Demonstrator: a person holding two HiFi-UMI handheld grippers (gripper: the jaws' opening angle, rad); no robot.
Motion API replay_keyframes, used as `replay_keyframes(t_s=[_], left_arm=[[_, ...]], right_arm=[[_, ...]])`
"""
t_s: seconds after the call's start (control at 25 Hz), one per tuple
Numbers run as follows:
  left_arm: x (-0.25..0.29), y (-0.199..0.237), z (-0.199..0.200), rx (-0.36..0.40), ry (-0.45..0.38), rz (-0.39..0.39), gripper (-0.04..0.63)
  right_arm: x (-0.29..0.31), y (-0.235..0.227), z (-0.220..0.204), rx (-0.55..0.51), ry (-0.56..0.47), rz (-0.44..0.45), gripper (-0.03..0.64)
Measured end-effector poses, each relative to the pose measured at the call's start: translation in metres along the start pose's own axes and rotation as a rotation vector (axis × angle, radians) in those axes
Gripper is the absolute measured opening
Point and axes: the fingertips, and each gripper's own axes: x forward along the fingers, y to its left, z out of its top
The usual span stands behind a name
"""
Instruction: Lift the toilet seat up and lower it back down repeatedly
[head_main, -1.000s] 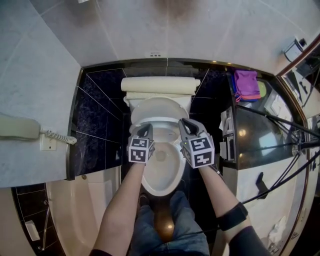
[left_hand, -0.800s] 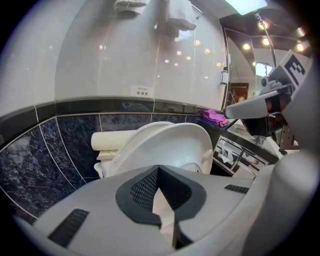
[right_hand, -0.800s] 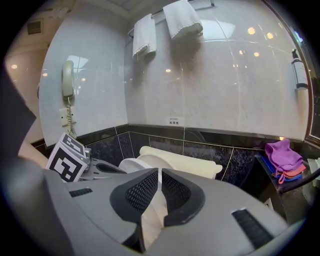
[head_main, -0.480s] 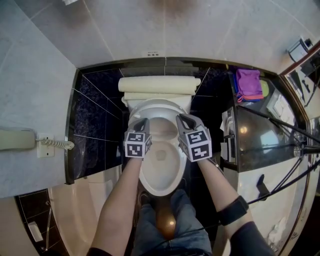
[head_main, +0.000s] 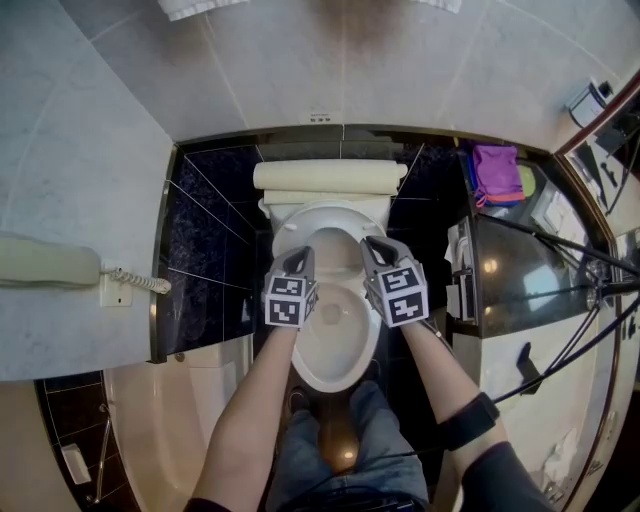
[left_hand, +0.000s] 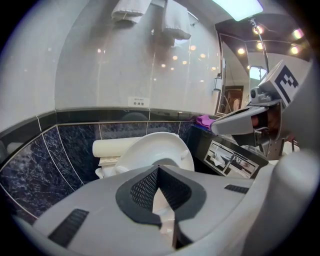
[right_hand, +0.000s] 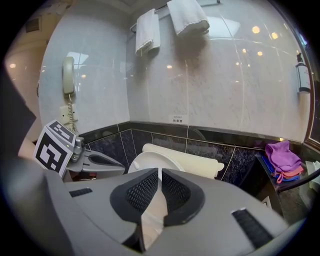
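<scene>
At the bottom centre of the head view the person's knees and both forearms reach toward the toilet. The left gripper (head_main: 297, 260) sits just left of centre and the right gripper (head_main: 376, 246) just right of it, near each other and at about the same height in the frame.

Each gripper's own view shows its jaws drawn nearly together, with a thin white edge pinched between the dark ribbed pads. I take that edge to be the rim of the toilet seat (head_main: 325, 222), with the left gripper on its left side and the right gripper on its right.

Below and between the grippers the open bowl (head_main: 345, 380) is uncovered. The seat rises from the jaws toward the upper middle of the frame, tilted partway up, neither flat on the bowl nor back against the cream tank (head_main: 330, 177). In the left gripper view the white oval beyond the jaws carries small bumpers. Whether that is the seat's underside or a separate lid behind it is hard to tell from this angle.

Farther off are a dark tiled band, a pale wall with a telephone (head_main: 45, 262) at the left edge, a purple cloth (head_main: 492, 165) at upper right, and towels (right_hand: 187, 15) high on the wall.

As for progress, this looks like the middle of one swing. The seat is held and half raised, with the end of this stroke and any further repeats yet to do. The frames show no count of cycles.
</scene>
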Motion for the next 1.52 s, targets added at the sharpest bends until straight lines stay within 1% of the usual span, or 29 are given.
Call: replay_keyframes(t_s=[0.16, 0.36, 0.52, 0.64, 0.84, 1.0, 1.12, 1.24, 1.52], left_arm=[[-0.048, -0.011, 0.010, 0.022, -0.034, -0.029, -0.012], [-0.128, -0.029, 0.020, 0.073, -0.072, -0.071, -0.012], [-0.187, -0.042, 0.024, 0.088, -0.092, -0.101, -0.012], [-0.231, -0.062, 0.026, 0.104, -0.109, -0.124, -0.012], [-0.284, -0.093, 0.012, 0.113, -0.142, -0.099, -0.012], [-0.314, -0.116, -0.011, 0.102, -0.158, -0.035, -0.012], [-0.336, -0.137, -0.025, 0.088, -0.158, -0.007, -0.012], [-0.355, -0.156, -0.036, 0.077, -0.165, 0.002, -0.012], [-0.384, -0.188, -0.052, 0.083, -0.161, 0.005, -0.014]], right_arm=[[-0.028, 0.029, 0.010, -0.025, -0.008, -0.021, 0.040], [-0.086, 0.069, 0.013, -0.010, -0.024, -0.070, 0.040], [-0.134, 0.091, 0.002, 0.001, -0.038, -0.123, 0.040], [-0.169, 0.108, -0.012, 0.033, -0.040, -0.134, 0.040], [-0.221, 0.125, -0.027, 0.030, -0.061, -0.124, 0.040], [-0.258, 0.131, -0.043, 0.008, -0.080, -0.094, 0.040], [-0.284, 0.133, -0.054, -0.004, -0.098, -0.076, 0.040], [-0.306, 0.136, -0.068, -0.010, -0.103, -0.069, 0.040], [-0.347, 0.140, -0.091, -0.003, -0.112, -0.075, 0.040]])
